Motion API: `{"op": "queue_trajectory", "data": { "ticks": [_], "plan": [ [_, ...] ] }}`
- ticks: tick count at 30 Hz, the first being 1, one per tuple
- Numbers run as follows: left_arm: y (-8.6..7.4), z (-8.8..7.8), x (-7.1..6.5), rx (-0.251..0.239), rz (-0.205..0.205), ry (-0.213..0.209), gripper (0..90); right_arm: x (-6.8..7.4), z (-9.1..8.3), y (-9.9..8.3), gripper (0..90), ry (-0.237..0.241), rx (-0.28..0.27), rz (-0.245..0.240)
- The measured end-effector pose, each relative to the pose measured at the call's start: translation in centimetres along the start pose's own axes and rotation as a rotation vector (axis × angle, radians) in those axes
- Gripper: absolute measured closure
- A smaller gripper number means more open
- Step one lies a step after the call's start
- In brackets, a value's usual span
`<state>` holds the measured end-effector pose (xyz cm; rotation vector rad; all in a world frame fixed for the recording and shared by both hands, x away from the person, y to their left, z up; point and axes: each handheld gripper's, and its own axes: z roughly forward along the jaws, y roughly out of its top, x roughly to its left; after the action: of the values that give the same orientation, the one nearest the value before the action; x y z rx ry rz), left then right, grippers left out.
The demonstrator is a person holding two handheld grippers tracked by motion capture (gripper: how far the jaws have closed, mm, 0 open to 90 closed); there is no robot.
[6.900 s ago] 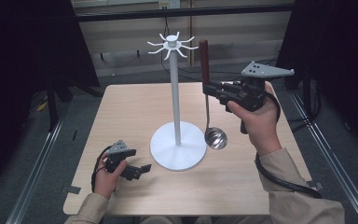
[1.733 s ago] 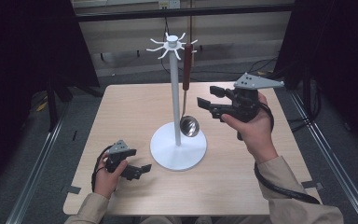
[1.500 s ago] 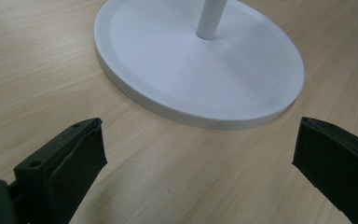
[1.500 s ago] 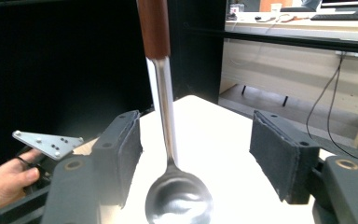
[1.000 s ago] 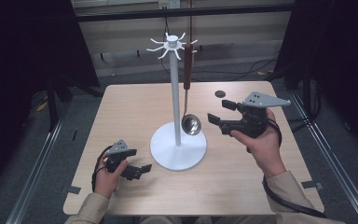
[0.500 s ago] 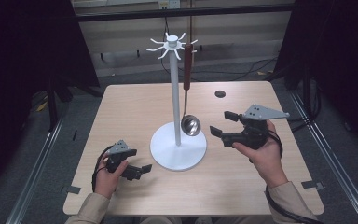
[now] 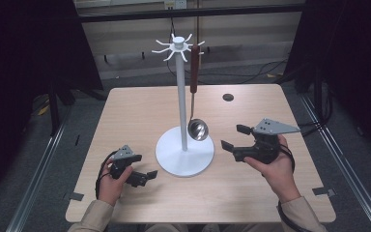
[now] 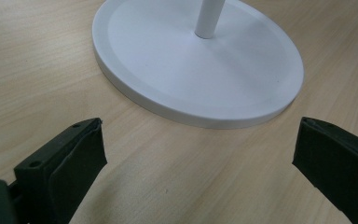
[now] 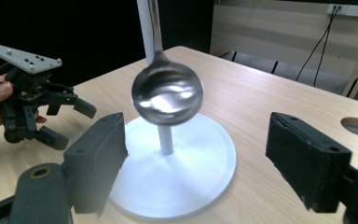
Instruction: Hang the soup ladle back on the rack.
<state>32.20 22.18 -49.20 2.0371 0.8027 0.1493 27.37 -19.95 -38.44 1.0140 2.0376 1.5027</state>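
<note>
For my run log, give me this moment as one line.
ladle: hanging on stand | right tongs: open, beside ladle | left tongs: open, near stand base

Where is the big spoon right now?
In the high view the ladle hangs by its brown handle from a hook on the right side of the white stand, its bowl above the base, left of the open right gripper.

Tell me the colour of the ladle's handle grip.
Dark reddish brown on the ladle grip, above a silver metal stem and bowl; the high view shows it best.
</note>
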Motion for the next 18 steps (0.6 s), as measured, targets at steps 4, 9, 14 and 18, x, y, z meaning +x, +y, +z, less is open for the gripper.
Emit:
{"op": "queue_trajectory", "data": {
  "ticks": [4, 9, 14, 18],
  "plan": [
    [0.0, 0.0, 0.0, 0.005, 0.004, 0.003, 1.9, 0.0, -0.1, -0.9, 18.9, -0.006, 0.012, -0.014],
    [0.0, 0.0, -0.1, 0.008, 0.004, 0.0, 1.9, -0.1, -0.1, -1.8, 18.5, -0.012, 0.018, -0.005],
    [0.0, 0.1, -0.1, 0.009, 0.005, -0.002, 1.9, -0.3, -0.2, -2.8, 18.5, -0.013, 0.031, 0.008],
    [0.0, 0.1, -0.1, 0.008, 0.002, -0.001, 1.9, -0.3, -0.3, -3.4, 18.3, -0.018, 0.039, 0.011]
  ]
}}
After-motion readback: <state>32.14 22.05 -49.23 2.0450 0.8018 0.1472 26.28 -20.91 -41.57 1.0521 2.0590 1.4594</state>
